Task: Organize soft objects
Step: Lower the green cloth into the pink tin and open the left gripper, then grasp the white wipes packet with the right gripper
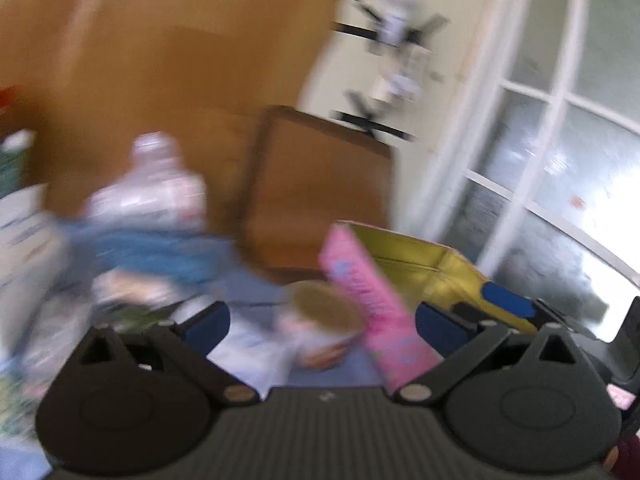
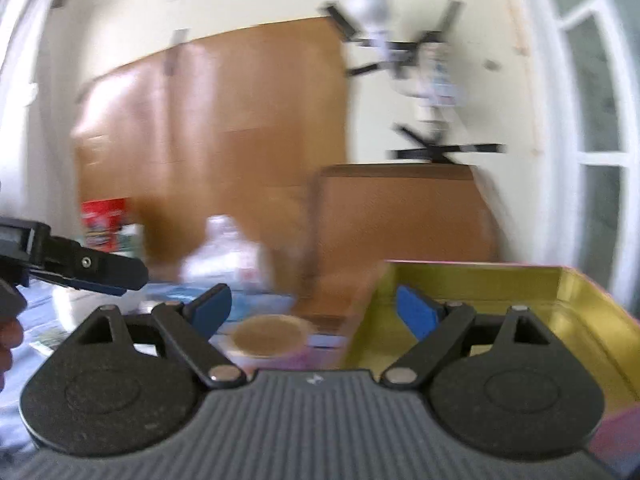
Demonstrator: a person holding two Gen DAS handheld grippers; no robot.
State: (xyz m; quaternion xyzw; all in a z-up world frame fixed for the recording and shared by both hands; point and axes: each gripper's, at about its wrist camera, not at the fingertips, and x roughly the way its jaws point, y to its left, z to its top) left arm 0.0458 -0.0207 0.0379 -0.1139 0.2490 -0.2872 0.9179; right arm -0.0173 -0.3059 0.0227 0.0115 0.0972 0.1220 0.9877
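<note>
**Both grippers spread wide over a blurred bench**

The left gripper (image 1: pixel 322 316) has its fingers wide apart, holding nothing; between them lie a round brown-topped soft object (image 1: pixel 326 312) and the pink wall of a box (image 1: pixel 372 300) with a yellow inside. The right gripper (image 2: pixel 314 308) is equally wide and empty, the same soft object (image 2: pixel 268 334) just left of the box (image 2: pixel 560 312). A clear bottle (image 1: pixel 152 188) stands behind on the bench (image 1: pixel 256 284)

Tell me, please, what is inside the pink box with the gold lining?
The pink box shows only bare gold lining where visible. The right gripper, its jaws open, covers part of the floor, so anything lying there stays hidden.
</note>
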